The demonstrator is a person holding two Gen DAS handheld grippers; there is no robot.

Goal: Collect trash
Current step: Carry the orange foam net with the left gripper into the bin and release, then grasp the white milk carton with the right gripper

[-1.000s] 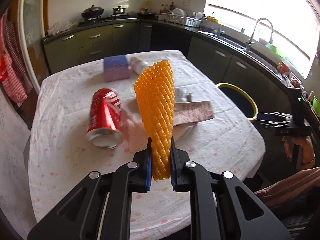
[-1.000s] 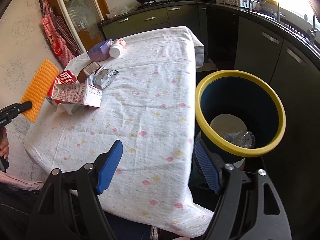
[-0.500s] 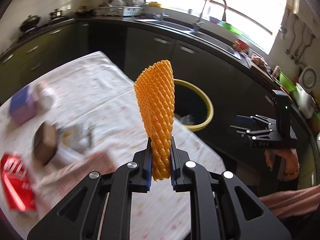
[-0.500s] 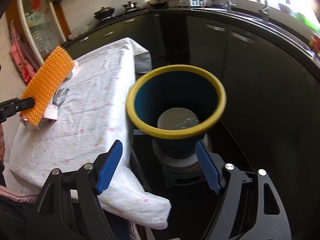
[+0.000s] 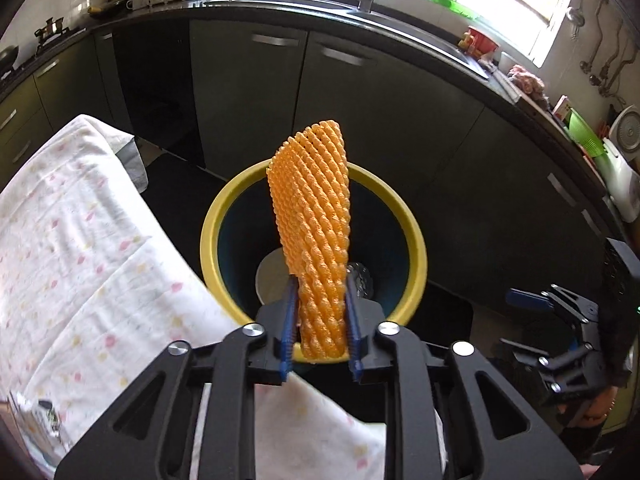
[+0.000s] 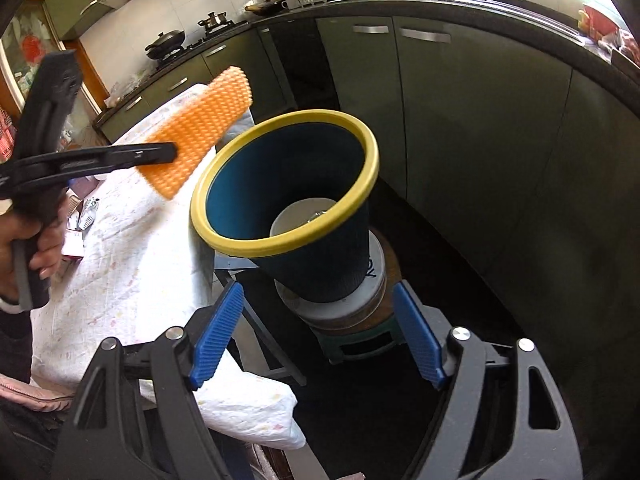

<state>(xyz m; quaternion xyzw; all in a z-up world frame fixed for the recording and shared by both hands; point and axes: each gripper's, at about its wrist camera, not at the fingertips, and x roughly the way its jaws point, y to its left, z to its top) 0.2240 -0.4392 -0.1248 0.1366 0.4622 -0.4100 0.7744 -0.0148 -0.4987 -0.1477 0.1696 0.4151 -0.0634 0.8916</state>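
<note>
A: Orange foam netting [image 5: 310, 236] stood upright in the left gripper [image 5: 319, 340], clamped by its lower end, short of the yellow-rimmed bin [image 6: 362, 136]. Why there?

B: I'd judge it was lined up for dropping; from the left wrist camera it hung over the bin's mouth, while the right one showed it beside the rim, above the cloth-covered bench [image 6: 132, 248].

A: And the right gripper [image 6: 318, 334]?

B: Wide apart, holding nothing, facing the bin's base.
</note>
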